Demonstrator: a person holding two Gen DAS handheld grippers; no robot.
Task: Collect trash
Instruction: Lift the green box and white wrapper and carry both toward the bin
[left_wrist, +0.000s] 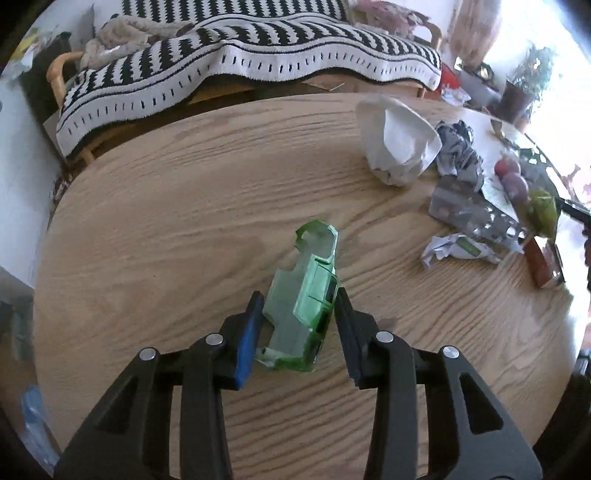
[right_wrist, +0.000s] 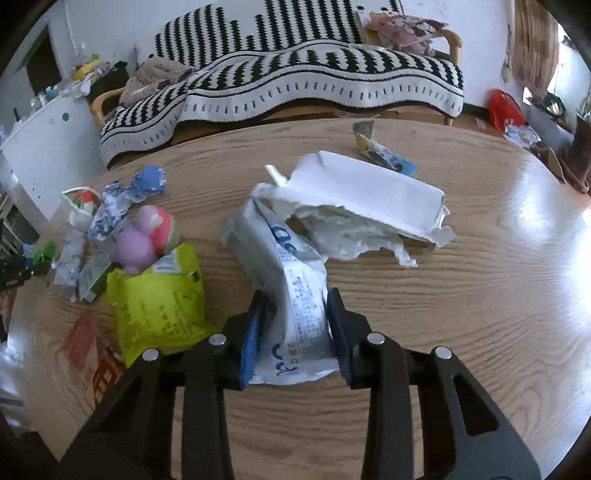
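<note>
In the left wrist view, a clear green plastic package shell (left_wrist: 306, 299) lies on the round wooden table (left_wrist: 166, 221). My left gripper (left_wrist: 297, 299) has its fingers on both sides of the shell, touching or nearly touching it. In the right wrist view, my right gripper (right_wrist: 295, 299) is closed on a crumpled white wrapper with blue print (right_wrist: 295, 295). The wrapper runs forward to a torn white paper box (right_wrist: 365, 199) on the table.
Left wrist view: a white paper cup (left_wrist: 399, 147), crumpled foil (left_wrist: 458, 155) and wrappers (left_wrist: 458, 251) at the right. Right wrist view: a yellow-green bag (right_wrist: 159, 299), pink and purple plush balls (right_wrist: 147, 236), blue-white crumpled paper (right_wrist: 122, 199), a small wrapper (right_wrist: 376, 147). A striped-blanket bench (right_wrist: 295, 81) stands behind the table.
</note>
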